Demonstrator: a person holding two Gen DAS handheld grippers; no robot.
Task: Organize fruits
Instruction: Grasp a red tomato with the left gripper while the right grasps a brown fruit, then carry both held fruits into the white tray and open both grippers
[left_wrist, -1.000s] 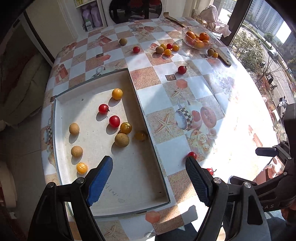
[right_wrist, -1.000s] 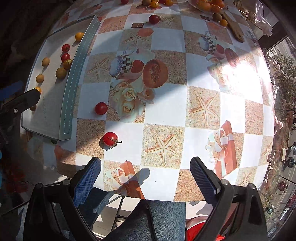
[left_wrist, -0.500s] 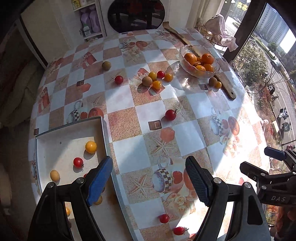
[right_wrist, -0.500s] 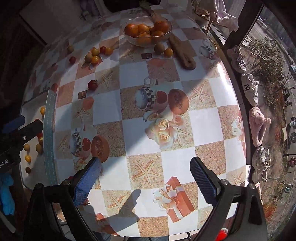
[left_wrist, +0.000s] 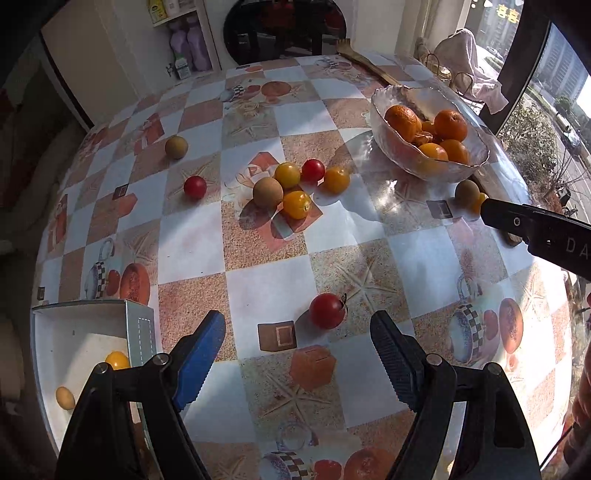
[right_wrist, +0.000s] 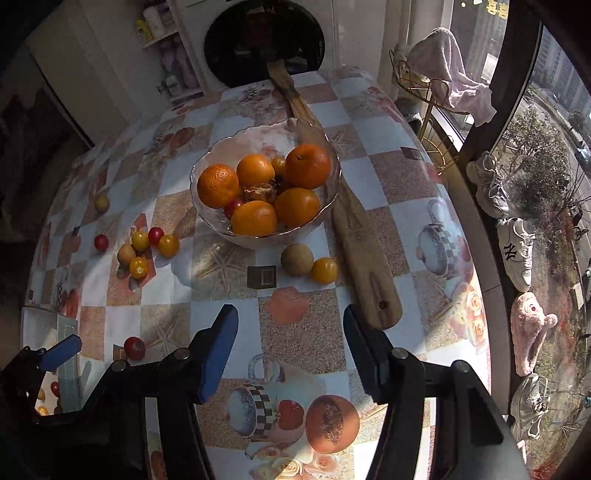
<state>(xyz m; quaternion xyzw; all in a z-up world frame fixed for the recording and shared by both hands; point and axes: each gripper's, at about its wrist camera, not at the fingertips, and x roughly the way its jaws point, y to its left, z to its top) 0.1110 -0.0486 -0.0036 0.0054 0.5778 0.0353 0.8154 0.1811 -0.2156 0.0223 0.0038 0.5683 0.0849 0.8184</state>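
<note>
Sunlit counter (left_wrist: 266, 288) is strewn with fruit; left tool (left_wrist: 297, 352) is held apart near a red tomato (left_wrist: 327, 311), right tool (right_wrist: 290, 343) likewise apart.

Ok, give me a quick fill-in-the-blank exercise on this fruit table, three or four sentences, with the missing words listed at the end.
1. The oranges sit in a clear ____ bowl.
2. The stemmed tomato just ahead of the left gripper is ____ in colour.
3. The jaws of the right gripper are ____, holding nothing.
4. The long paddle beside the bowl is made of ____.

Missing words: glass; red; open; wood
</note>
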